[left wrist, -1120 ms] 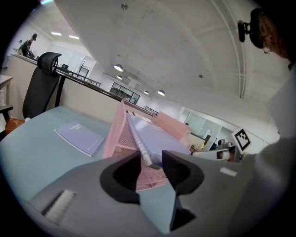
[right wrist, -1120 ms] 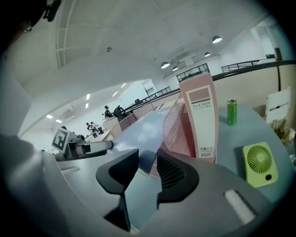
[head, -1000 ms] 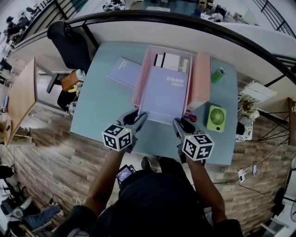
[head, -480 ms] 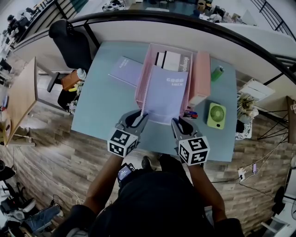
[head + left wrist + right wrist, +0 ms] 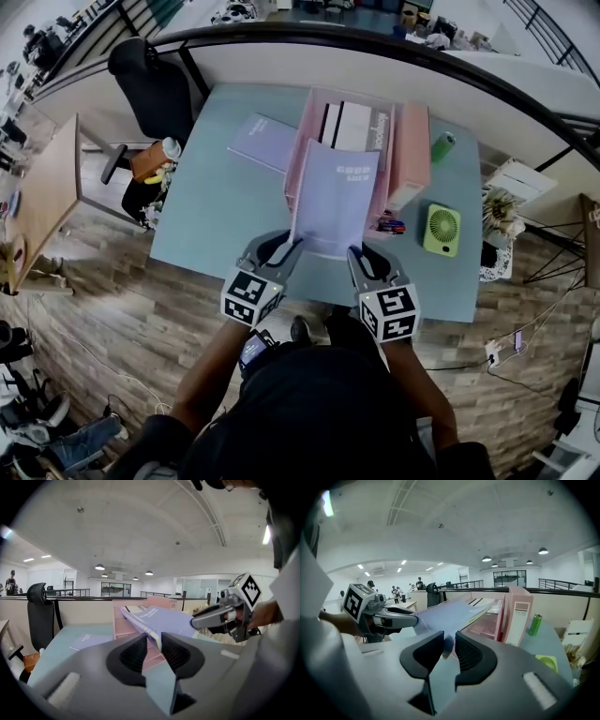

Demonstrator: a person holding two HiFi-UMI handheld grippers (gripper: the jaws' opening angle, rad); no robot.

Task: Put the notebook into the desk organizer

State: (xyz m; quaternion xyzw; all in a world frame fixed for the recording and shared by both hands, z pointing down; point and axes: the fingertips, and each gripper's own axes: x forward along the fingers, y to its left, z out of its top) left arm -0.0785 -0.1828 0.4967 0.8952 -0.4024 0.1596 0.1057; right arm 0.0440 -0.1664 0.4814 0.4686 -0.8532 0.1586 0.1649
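Blue-green table: lilac notebook clamped at both near corners.
Left gripper and right gripper pinch it, far end over the pink desk organizer; white cover print unreadable.

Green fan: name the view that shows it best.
Head view: the whole green fan shows from above. The right gripper view shows only a slice at lower right; the left gripper view shows none.

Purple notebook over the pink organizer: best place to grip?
Near edge, one gripper per corner, from the person's side: the notebook is broad and thin, its far end over the organizer. Left gripper and right gripper are shut there.
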